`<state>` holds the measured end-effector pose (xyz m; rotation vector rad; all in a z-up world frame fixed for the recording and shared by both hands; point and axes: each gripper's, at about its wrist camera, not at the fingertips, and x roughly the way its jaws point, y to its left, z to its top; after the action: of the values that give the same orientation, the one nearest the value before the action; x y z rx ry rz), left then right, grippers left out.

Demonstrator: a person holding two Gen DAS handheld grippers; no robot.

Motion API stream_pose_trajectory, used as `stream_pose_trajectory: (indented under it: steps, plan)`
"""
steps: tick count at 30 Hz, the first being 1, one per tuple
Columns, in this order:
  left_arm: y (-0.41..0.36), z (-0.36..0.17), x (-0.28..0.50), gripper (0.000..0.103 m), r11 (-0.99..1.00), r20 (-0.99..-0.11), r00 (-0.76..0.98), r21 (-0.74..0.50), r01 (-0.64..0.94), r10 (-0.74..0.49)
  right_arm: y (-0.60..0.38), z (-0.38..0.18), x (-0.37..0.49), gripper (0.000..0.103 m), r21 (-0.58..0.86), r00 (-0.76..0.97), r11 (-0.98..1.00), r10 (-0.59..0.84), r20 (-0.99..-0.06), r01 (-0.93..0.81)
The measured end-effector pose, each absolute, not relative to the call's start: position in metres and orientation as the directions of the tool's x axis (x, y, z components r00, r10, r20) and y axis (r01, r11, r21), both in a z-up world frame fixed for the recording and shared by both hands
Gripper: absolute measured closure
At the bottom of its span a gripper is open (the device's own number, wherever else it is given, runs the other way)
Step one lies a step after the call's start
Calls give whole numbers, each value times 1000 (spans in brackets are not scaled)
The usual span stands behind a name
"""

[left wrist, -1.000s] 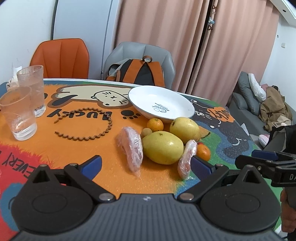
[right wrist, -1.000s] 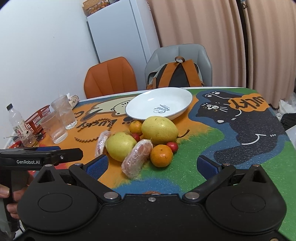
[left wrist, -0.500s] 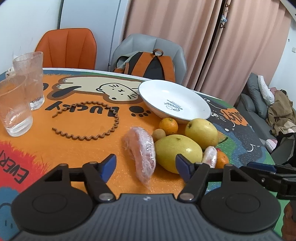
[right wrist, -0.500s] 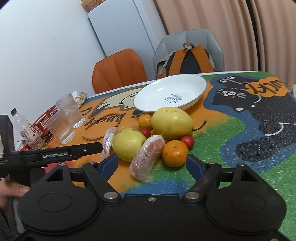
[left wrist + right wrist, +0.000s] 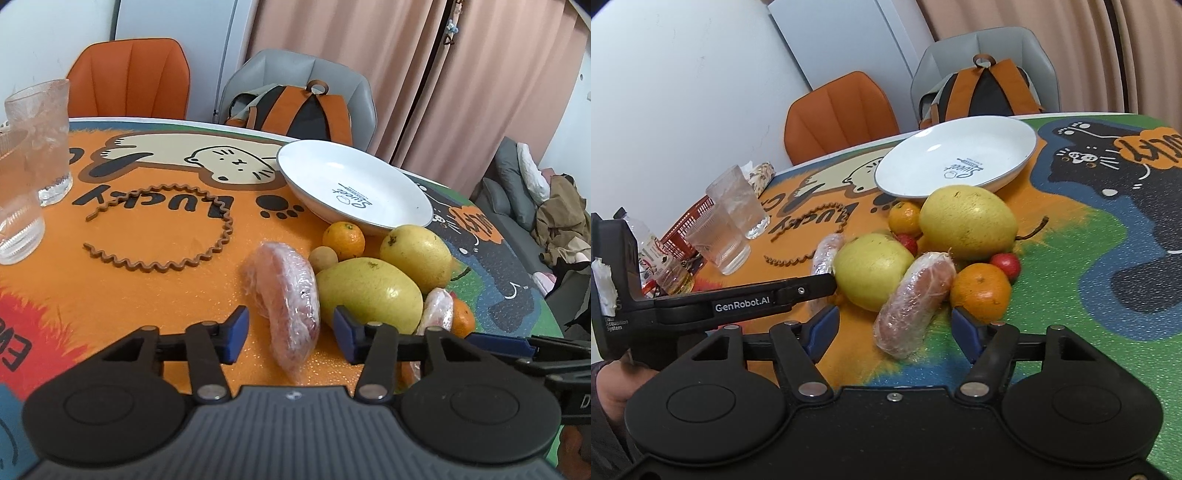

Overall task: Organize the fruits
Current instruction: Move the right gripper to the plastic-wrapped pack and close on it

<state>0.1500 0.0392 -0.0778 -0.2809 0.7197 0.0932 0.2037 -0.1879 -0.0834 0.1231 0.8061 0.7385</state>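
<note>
Place: home dining and living room
Table: round, bright cartoon-cat printed cover
Seating: orange padded chair; grey padded chair holding orange-and-black backpack
Background: pink floor-length curtains; grey sofa piled with clothes
Tableware: white ceramic plate; clear ribbed drinking glasses

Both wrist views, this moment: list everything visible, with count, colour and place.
plate: 1, white, empty, behind the fruit
pomelos: 2, yellow-green, pile centre
oranges: 2, orange, one near, one by the plate
wrapped slices: 2, pink in clear film, pile's two sides
red fruits: 2, small, among the pile
tan fruit: 1, small, beside the far orange
headband: 1, brown, wavy, on the mat
glasses: 2, clear, mat's edge
backpack: 1, orange-black, on the grey chair
left gripper: jaws closing around one slice, not touching
right gripper: jaws closing around the other, not touching
</note>
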Motion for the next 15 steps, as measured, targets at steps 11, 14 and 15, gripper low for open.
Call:
stream_pose_trajectory:
  steps: [11, 14, 15]
  plan:
    - [43, -86, 156, 58, 954, -676, 737, -234, -186, -22, -174, -89, 211, 37, 366, 449, 753, 633, -631, -548]
    - [45, -88, 157, 62, 952, -678, 734, -245, -183, -33, -172, -91, 213, 40, 365, 451, 757, 629, -633, -542]
    - [45, -89, 158, 63, 952, -679, 733, -247, -183, -35, -171, -91, 214, 40, 363, 452, 758, 627, -635, -542]
